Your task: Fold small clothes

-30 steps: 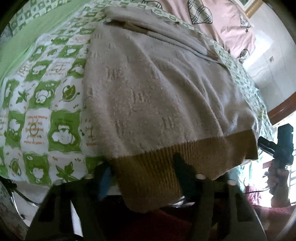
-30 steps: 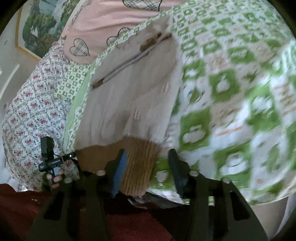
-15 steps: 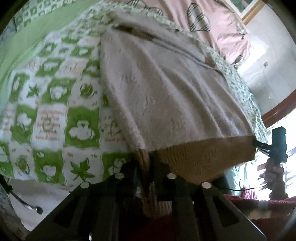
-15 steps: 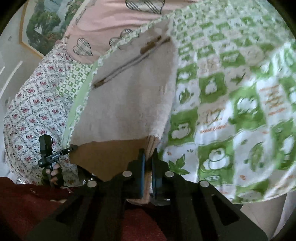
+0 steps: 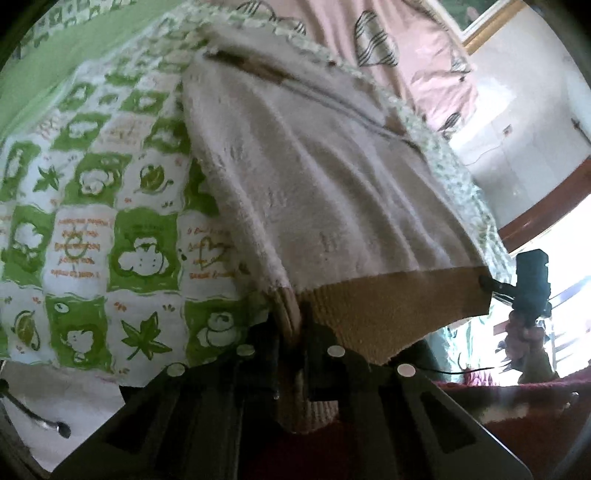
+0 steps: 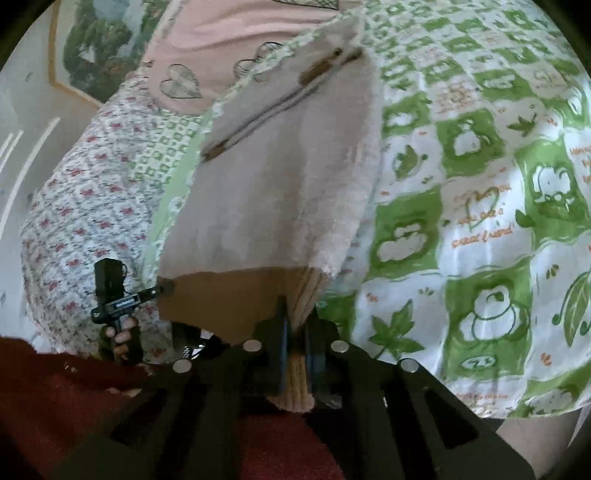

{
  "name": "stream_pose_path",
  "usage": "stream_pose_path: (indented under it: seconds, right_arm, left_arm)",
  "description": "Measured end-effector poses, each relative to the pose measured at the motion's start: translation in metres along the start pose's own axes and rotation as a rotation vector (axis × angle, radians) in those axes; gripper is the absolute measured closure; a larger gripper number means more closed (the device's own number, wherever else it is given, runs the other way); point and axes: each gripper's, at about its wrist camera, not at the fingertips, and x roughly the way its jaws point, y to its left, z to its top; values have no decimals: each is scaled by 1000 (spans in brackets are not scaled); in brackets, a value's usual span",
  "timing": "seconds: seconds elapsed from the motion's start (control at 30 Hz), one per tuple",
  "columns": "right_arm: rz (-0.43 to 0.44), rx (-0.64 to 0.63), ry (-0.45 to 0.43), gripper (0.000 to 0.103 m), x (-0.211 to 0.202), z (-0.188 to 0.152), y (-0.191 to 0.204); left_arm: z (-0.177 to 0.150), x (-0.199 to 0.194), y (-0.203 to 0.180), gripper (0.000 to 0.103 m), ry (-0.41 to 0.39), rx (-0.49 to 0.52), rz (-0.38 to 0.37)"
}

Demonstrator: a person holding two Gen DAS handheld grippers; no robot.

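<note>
Both tools are clamped on the tan ribbed hem of a pale sweater (image 5: pixel 317 192) that lies spread on a bed, hem at the near edge. The left tool (image 5: pixel 295 332) has its fingers closed tight on the hem's left corner, with the ribbing bunched between them and hanging down past the grip. The right tool (image 6: pixel 295 328) pinches the hem's right corner the same way, fingers nearly together with only the fabric between. Between the two grips the hem (image 5: pixel 399 299) is stretched taut and lifted off the bed. The sweater's far end rests on the green-and-white quilt (image 6: pixel 480 206), near a pink pillow (image 6: pixel 229 33). Each wrist view shows the other tool at the opposite corner.
</note>
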Motion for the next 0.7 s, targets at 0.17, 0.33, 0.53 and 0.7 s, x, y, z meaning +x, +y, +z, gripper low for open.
stream_pose_path:
  seconds: [0.17,0.33,0.53,0.7]
  right_arm:
    - [82,-18,-66,95,-10,21,9]
    - [127,-54,-163,95,-18,63,22]
    - [148,-68,-313,95,-15,147,24]
    - [89,-47,-370,95,9,228,16]
  left_arm:
    - [20,-25,-2,97,-110,-43,-70]
    - [69,-50,-13,97,-246,-17,-90]
    - [163,-58,-18,97,-407,23,-95]
    - [246,-30,-16,98,-453,34,-53]
